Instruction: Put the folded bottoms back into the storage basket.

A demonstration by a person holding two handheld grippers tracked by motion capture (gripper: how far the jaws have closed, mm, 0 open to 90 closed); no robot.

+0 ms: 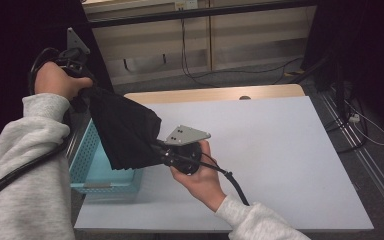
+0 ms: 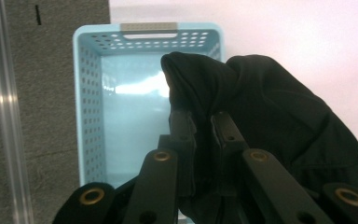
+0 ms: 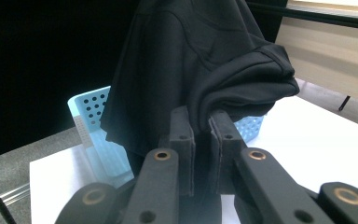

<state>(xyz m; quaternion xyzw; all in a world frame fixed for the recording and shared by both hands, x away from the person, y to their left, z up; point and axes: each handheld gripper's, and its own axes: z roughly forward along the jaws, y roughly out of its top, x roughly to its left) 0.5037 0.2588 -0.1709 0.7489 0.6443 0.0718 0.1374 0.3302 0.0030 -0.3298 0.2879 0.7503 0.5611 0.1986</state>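
White tabletop (image 1: pixel 280 160) is filling the foreground, with a wall, cables and grey floor lying beyond it. Above its left edge a black cloth (image 1: pixel 125 130) is hanging in the air, stretched between the two grippers and sagging over a blue basket (image 1: pixel 92 172). Its lower folds are covering part of the basket's rim in the high view, so whether the hem is touching the basket is hard to say. The left gripper (image 2: pixel 201 122) is being held up high at the far left, its jaws nearly closed and pinching a bunched fold of the cloth. The right gripper (image 3: pixel 200 120) is sitting lower, over the table beside the basket, jaws likewise nearly closed and clamping another fold. In the high view both sets of jaws are being hidden by hands and cloth. Grey sleeves are running off the bottom edge.
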